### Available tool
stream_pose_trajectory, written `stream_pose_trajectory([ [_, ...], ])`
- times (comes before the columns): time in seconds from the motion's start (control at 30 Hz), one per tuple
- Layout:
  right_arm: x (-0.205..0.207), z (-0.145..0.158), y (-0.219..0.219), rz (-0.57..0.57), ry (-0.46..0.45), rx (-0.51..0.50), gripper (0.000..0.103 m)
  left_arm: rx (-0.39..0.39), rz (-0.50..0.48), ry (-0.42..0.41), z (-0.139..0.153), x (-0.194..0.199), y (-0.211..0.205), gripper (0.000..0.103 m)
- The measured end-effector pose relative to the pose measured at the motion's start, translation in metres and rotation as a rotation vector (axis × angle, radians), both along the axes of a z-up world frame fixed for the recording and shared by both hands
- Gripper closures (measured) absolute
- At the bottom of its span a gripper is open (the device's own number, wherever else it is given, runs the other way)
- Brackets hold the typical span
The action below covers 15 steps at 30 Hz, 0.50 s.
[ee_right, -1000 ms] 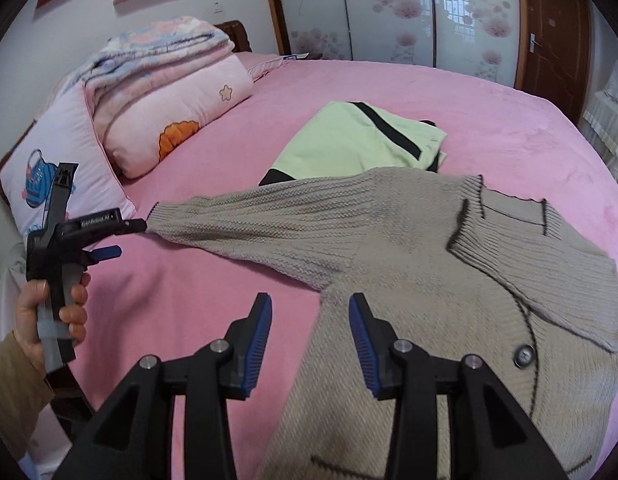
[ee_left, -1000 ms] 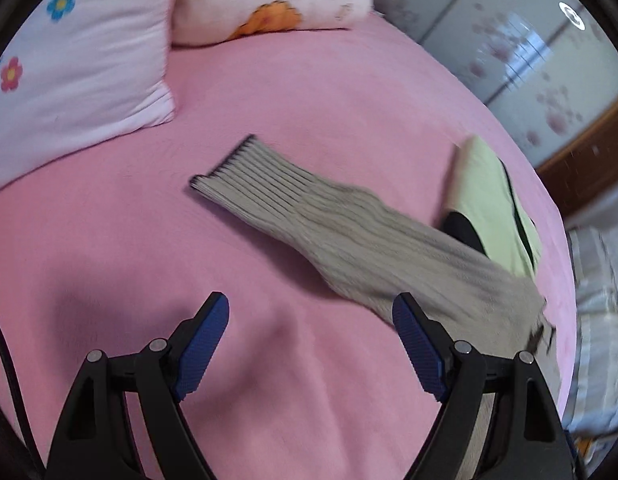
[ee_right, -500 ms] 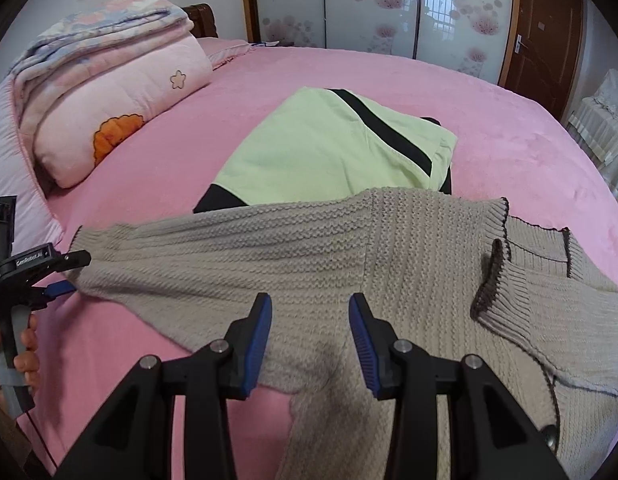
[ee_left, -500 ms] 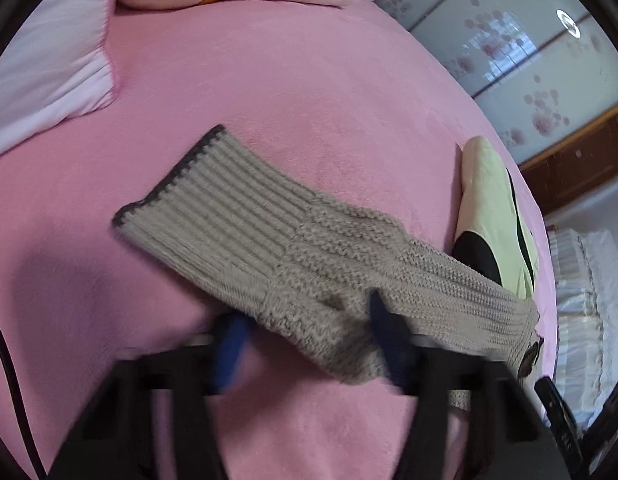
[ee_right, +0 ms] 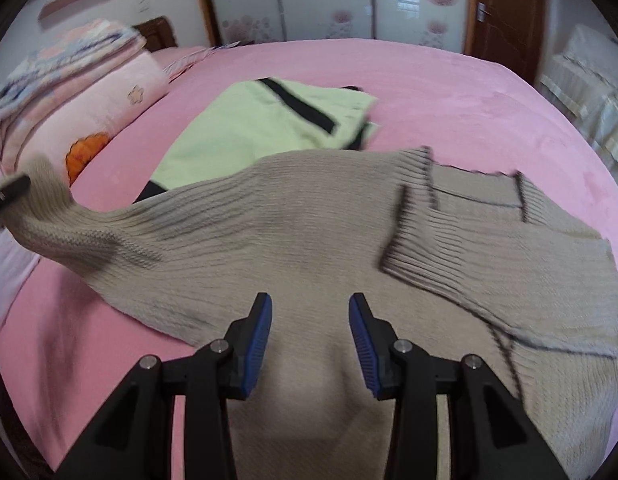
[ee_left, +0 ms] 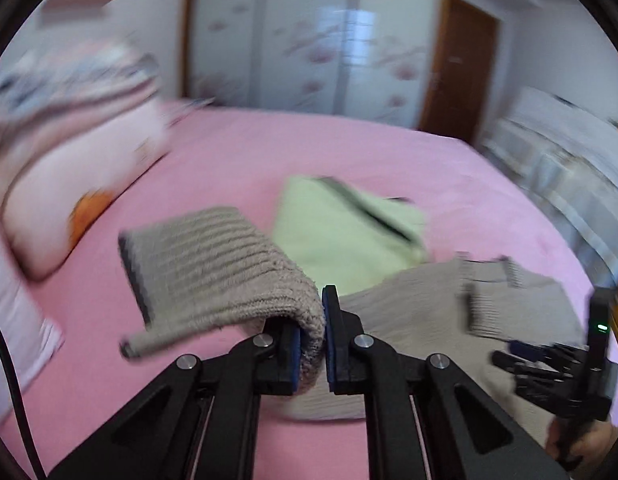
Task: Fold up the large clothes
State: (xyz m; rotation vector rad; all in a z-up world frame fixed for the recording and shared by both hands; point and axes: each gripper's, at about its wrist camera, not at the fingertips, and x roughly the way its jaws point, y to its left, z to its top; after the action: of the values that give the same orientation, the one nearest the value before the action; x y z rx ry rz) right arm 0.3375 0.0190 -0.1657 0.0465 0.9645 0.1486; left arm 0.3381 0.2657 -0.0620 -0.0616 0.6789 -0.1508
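A beige knit cardigan (ee_right: 309, 232) lies spread on the pink bed (ee_right: 469, 92). My left gripper (ee_left: 312, 340) is shut on its sleeve (ee_left: 213, 268), whose ribbed cuff flops over to the left, lifted off the bed. From the right wrist view that sleeve (ee_right: 49, 208) rises toward the left gripper (ee_right: 9, 190) at the left edge. My right gripper (ee_right: 311, 336) stands open above the cardigan's body with nothing between its fingers. It also shows in the left wrist view as the right gripper (ee_left: 549, 364), held by a hand at the lower right.
A folded light-green garment (ee_right: 269, 116) with a black stripe lies just behind the cardigan. Pink pillows and a folded quilt (ee_right: 89, 120) are stacked at the left. Sliding wardrobe doors (ee_right: 329, 0) and a brown door (ee_right: 505, 12) stand beyond the bed.
My left gripper closed on the sleeve near its cuff, then lifted and rolled, raising it off the bed. My right gripper moved forward over the cardigan's body, still open.
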Motion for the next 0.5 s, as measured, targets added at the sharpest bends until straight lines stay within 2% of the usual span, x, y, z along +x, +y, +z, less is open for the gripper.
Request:
stream_pose_trajectory([
  [0.1,-0.018,0.012,-0.054,-0.079,-0.022,0.028,0.063,0.029,-0.187,-0.015,0.014,-0.002,-0.097,0.096],
  [0.2,-0.035,0.018,-0.104,-0.146,-0.044,0.010,0.063,0.078,-0.326,0.021,-0.005,-0.004,-0.185,0.089],
  [0.23,-0.040,0.017,-0.121,-0.165,-0.042,0.003,0.063,0.097,-0.363,0.049,-0.016,-0.004,-0.209,0.079],
  [0.27,-0.044,0.015,-0.136,-0.180,-0.032,-0.002,0.063,0.110,-0.401,0.097,-0.031,-0.002,-0.233,0.062],
  [0.33,-0.051,0.009,-0.162,-0.203,-0.005,-0.004,0.063,0.113,-0.444,0.173,-0.056,0.000,-0.265,0.050],
  [0.43,-0.056,0.001,-0.190,-0.216,0.032,0.010,0.063,0.125,-0.458,0.219,-0.075,-0.010,-0.283,0.050],
  [0.5,-0.058,-0.002,-0.203,-0.213,0.046,0.036,0.063,0.122,-0.445,0.225,-0.077,-0.025,-0.273,0.050],
])
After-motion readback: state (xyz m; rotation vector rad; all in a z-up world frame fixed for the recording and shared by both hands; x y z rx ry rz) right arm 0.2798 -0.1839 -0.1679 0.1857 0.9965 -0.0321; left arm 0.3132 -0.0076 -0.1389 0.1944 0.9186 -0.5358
